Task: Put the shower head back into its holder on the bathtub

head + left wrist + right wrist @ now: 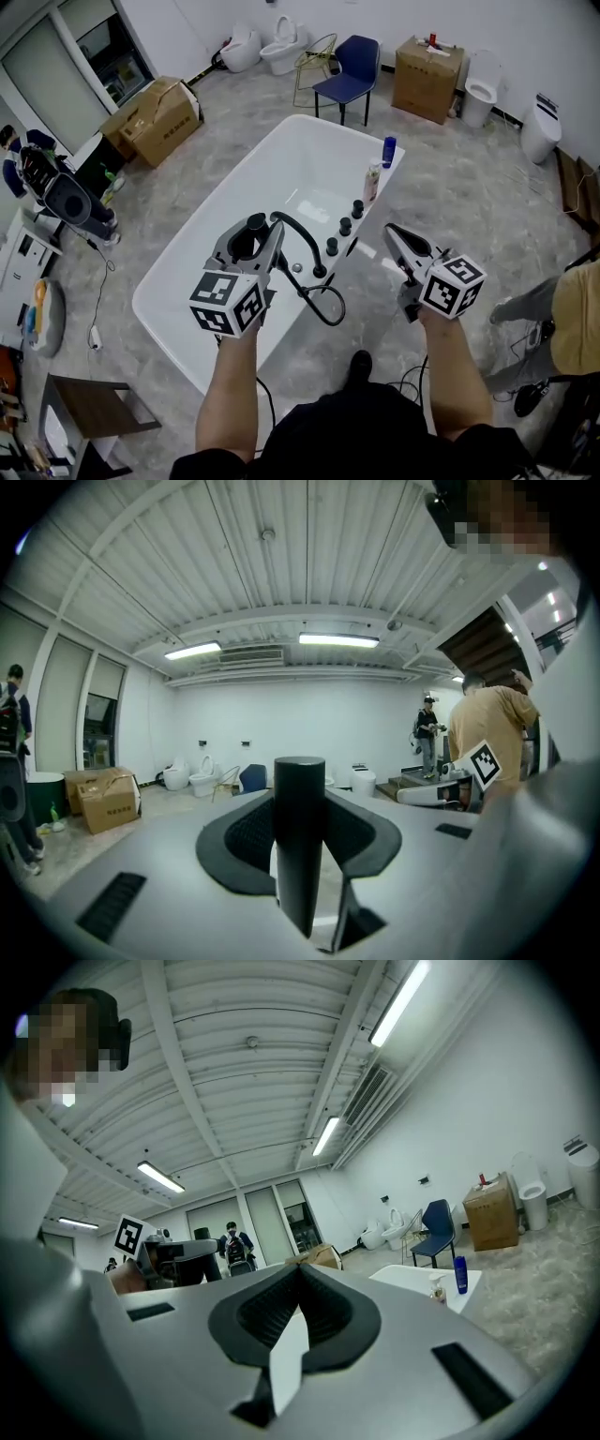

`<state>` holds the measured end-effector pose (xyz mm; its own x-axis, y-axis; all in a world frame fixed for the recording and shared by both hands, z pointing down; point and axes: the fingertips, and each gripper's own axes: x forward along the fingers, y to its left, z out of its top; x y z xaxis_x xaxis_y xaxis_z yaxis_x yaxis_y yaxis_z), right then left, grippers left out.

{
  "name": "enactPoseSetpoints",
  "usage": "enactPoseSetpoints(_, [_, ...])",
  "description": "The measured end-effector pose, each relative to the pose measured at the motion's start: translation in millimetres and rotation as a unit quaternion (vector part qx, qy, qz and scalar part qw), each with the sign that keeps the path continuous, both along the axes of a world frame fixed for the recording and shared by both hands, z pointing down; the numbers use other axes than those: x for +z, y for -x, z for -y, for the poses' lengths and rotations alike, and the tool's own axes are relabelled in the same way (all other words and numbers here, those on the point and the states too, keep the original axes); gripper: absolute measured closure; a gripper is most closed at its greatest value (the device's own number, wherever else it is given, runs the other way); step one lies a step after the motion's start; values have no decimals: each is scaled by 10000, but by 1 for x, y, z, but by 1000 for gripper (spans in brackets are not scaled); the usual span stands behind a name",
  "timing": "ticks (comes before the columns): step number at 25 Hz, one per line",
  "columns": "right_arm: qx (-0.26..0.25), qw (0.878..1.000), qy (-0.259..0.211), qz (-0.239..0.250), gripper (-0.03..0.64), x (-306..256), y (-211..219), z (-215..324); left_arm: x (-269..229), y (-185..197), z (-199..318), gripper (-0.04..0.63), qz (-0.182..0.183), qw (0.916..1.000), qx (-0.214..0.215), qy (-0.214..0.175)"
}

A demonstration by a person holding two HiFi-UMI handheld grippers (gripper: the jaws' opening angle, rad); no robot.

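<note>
My left gripper [248, 242] is shut on the black shower head [255, 226], held above the near end of the white bathtub [216, 211]. The black hose [323, 302] arcs from the head to the tub's right rim and loops below it. Several black knobs and fittings [331, 247] line that rim. In the left gripper view the shower head's black handle [300, 846] stands upright between the pads of the left gripper [300, 803]. My right gripper [392, 231] hovers right of the rim, shut with nothing in it. In the right gripper view the right gripper [298, 1274] has its pads meeting at the tip.
A blue bottle [388, 150] and a pale bottle [372, 181] stand on the tub's far right rim. A blue chair [352, 70], cardboard boxes [155, 117] and toilets [281, 42] sit beyond. A person [562, 319] stands at the right. A brown table [89, 408] is at lower left.
</note>
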<state>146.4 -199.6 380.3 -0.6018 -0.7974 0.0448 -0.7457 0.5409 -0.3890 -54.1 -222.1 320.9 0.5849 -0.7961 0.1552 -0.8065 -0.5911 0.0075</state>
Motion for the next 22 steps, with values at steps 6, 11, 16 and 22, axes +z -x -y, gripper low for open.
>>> enactPoseSetpoints(6, [-239, 9995, 24, 222, 600, 4, -3, 43, -26, 6, 31, 457, 235, 9988, -365, -233])
enactPoseSetpoints(11, [-416, 9989, -15, 230, 600, 5, 11, 61, -34, 16, 44, 456, 220, 9978, -482, -409])
enactPoseSetpoints(16, [-324, 9993, -98, 166, 600, -11, 21, 77, -51, 32, 59, 456, 142, 9972, -427, -593])
enactPoseSetpoints(22, [-365, 9992, -156, 8, 600, -22, 50, 86, -91, 60, 79, 456, 208, 9935, -394, -1048])
